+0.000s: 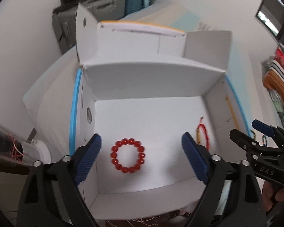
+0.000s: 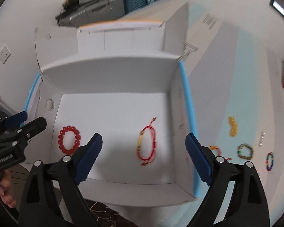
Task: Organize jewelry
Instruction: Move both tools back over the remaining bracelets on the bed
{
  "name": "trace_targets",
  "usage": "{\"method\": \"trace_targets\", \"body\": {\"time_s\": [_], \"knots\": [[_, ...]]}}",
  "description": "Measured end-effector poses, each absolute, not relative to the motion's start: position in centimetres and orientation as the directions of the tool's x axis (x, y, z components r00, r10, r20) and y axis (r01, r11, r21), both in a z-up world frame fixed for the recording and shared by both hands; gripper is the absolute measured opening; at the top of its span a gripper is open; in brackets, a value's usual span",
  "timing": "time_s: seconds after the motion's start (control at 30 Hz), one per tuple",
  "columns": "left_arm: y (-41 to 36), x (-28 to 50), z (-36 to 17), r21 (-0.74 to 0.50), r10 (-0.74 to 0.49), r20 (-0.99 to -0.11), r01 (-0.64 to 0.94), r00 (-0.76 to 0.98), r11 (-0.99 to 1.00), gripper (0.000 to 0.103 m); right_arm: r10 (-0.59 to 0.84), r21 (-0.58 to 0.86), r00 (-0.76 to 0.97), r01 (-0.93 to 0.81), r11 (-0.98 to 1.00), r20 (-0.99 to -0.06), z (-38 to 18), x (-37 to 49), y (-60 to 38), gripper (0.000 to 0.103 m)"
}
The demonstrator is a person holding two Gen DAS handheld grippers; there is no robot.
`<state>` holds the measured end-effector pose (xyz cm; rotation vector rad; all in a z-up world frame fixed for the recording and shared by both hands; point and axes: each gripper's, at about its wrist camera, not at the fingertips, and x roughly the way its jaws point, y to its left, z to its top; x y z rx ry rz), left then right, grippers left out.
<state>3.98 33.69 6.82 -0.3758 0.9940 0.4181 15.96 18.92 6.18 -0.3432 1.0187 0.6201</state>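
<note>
Our left gripper [image 1: 142,157] and right gripper [image 2: 143,157] hang over the white box [image 2: 113,71], jaws wide apart and empty. Inside lie a red bead bracelet [image 1: 127,155] and a red cord bracelet [image 2: 146,143], well apart. For the next pick, we should probably swing right to the loose bracelets [image 2: 245,151] on the pale blue surface [image 2: 236,87], straddle one and close gently.

Jewelry and box, counted

We count two bracelets in one white box [image 2: 113,71]: a red bead bracelet [image 2: 69,140] and a red cord bracelet [image 2: 147,144]; five more pieces [image 2: 245,151] lie outside.
</note>
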Motion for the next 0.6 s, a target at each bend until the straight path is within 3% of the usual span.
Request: {"method": "trace_targets", "body": {"time_s": [0.23, 0.6], "knots": [[28.9, 3.3, 10.5, -0.057, 0.236, -0.791, -0.452, 0.565, 0.89, 0.097, 0.343, -0.022, 0.519, -0.575, 0.818, -0.783, 9.9, 14.5, 14.4, 0.095], [19.1, 6.1, 12.4, -0.067, 0.152, -0.744, -0.298, 0.651, 0.952, 0.097, 0.301, -0.018, 0.624, -0.452, 0.892, -0.721, 13.1, 14.9, 3.9, 0.095]]}}
